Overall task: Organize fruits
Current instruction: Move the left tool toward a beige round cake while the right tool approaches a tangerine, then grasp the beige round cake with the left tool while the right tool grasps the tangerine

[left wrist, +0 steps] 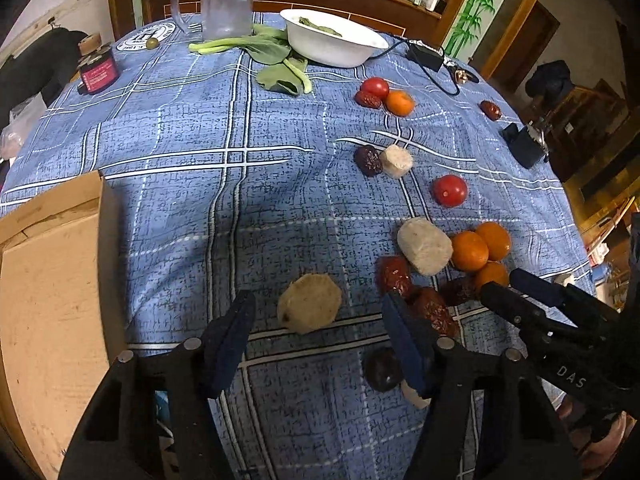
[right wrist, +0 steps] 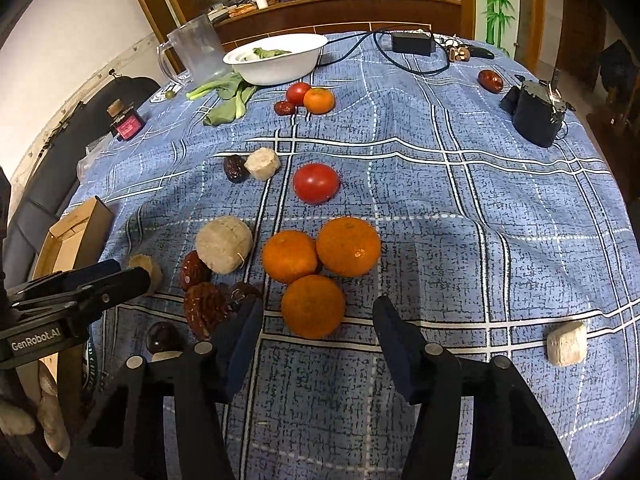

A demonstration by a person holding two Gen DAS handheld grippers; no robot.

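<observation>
Blue plaid cloth [right wrist: 460, 208] over the bench; wooden shelves at the far side. Left gripper [left wrist: 316, 316] half open, jaws either side of a pale slice [left wrist: 310, 308] without touching it. Cardboard box [left wrist: 52, 280] just left of it. Right gripper [right wrist: 318, 314] half open, straddling the near orange [right wrist: 313, 306], pads apart from it. Two more oranges [right wrist: 320, 248] touch it on the far side. Red dates [right wrist: 204, 304] and a pale chunk [right wrist: 224, 244] to their left. Tomato [right wrist: 316, 183] farther off. White bowl [right wrist: 280, 68] and pitcher [right wrist: 196, 48] at far edge.
</observation>
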